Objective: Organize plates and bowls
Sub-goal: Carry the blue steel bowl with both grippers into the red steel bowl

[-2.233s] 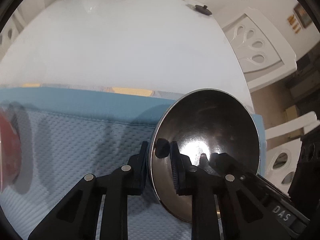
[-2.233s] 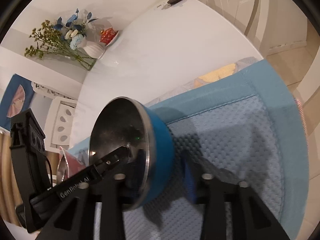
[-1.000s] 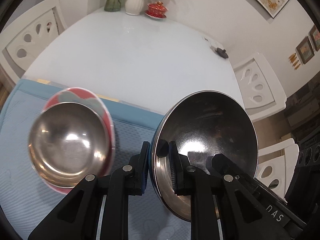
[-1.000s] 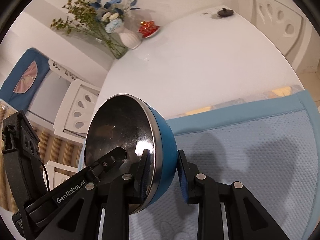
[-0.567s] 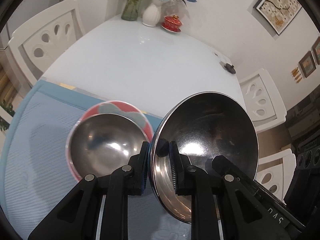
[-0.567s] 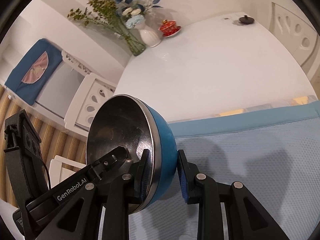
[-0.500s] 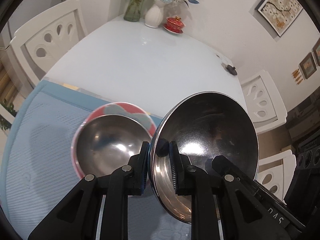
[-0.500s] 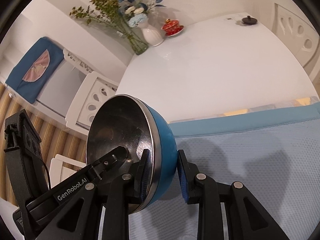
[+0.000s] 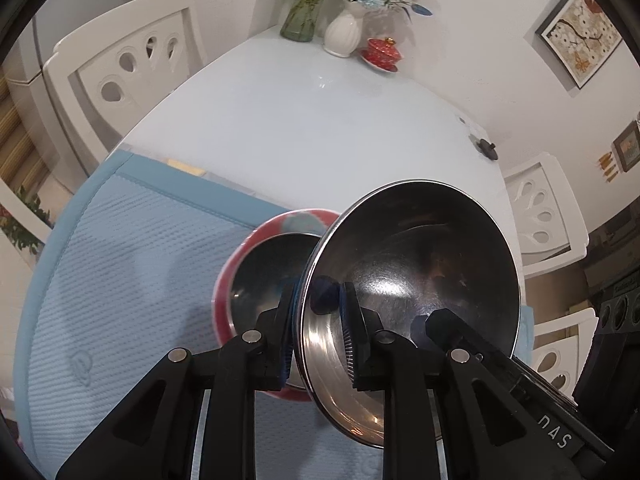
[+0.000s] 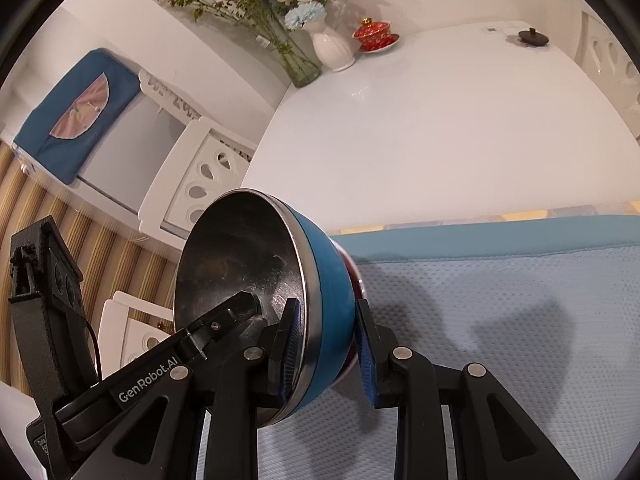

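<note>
A bowl, blue outside (image 10: 328,272) and steel inside (image 9: 420,264), hangs tilted above the light blue mat (image 9: 120,264). Both grippers hold it at opposite sides of its rim. My left gripper (image 9: 316,300) is shut on the rim, one pad inside and one outside. My right gripper (image 10: 326,312) is shut on the other side in the same way. A red bowl (image 9: 264,264) with a steel inside rests on the mat. It sits just behind and below the held bowl, which partly covers it. In the right wrist view only a red sliver (image 10: 354,280) of it shows.
The mat lies at the near edge of a white table (image 9: 320,128). At the far end stand a glass vase (image 9: 304,20), a white vase (image 9: 340,32) with flowers and a red lidded cup (image 9: 382,52). A small black knob (image 9: 486,148) sits at the right edge. White chairs (image 9: 128,64) surround the table.
Both grippers carried the blue bowl sideways toward the red bowl. In the left wrist view the red bowl slid from the left to directly behind the held bowl. The grips stayed the same.
</note>
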{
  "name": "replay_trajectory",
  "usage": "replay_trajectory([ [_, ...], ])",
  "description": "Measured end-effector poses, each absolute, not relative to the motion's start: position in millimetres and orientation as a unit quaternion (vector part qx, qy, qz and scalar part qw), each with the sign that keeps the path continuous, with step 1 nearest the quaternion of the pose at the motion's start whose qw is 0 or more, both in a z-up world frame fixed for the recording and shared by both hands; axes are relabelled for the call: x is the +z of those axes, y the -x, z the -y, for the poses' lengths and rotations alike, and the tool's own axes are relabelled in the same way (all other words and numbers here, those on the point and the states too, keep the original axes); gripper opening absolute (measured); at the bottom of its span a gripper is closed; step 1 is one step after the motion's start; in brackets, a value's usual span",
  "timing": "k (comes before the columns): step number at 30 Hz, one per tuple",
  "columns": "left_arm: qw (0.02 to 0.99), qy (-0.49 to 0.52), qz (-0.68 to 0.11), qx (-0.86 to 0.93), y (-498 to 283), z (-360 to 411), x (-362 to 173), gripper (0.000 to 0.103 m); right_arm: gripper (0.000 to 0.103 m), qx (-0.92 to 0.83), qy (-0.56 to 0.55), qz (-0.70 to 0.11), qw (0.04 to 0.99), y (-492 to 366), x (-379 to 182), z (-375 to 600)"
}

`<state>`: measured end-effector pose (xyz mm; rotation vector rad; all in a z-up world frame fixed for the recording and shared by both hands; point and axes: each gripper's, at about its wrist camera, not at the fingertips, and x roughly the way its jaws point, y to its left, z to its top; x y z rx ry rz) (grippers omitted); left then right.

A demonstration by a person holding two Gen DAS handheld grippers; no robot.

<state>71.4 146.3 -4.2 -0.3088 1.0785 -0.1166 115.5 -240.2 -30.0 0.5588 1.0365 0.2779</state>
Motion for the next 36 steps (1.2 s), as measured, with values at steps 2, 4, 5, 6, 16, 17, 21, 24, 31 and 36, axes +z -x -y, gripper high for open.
replay_trajectory([
  [2,0.843,0.148,-0.514,-0.053,-72,-151,-8,0.018,0.026,0.132,-0.263,-0.49,0.821,-116,-34,236],
  [4,0.842,0.151,-0.516,-0.051,-73,-156,-12,0.018,0.026,0.133,-0.263,-0.493,0.819,-117,-36,232],
  [5,0.841,0.152,-0.517,-0.05,-74,-157,-13,0.018,0.026,0.134,-0.262,-0.494,0.818,-117,-37,230],
  [6,0.84,0.153,-0.518,-0.048,-74,-159,-15,0.018,0.026,0.135,-0.262,-0.496,0.817,-119,-39,228],
  [16,0.835,0.15,-0.528,-0.043,-77,-170,-27,0.018,0.026,0.139,-0.261,-0.509,0.808,-126,-50,213],
  [17,0.835,0.147,-0.528,-0.043,-77,-170,-28,0.018,0.026,0.139,-0.262,-0.51,0.807,-127,-51,212],
  [21,0.832,0.148,-0.533,-0.044,-78,-170,-34,0.018,0.026,0.137,-0.266,-0.514,0.804,-128,-56,210],
  [24,0.833,0.147,-0.532,-0.047,-78,-170,-36,0.019,0.026,0.134,-0.269,-0.514,0.803,-127,-58,211],
  [31,0.836,0.144,-0.528,-0.045,-78,-168,-35,0.019,0.028,0.135,-0.275,-0.508,0.805,-126,-58,213],
  [36,0.844,0.15,-0.513,-0.042,-76,-170,-32,0.019,0.03,0.134,-0.275,-0.504,0.808,-123,-54,218],
])
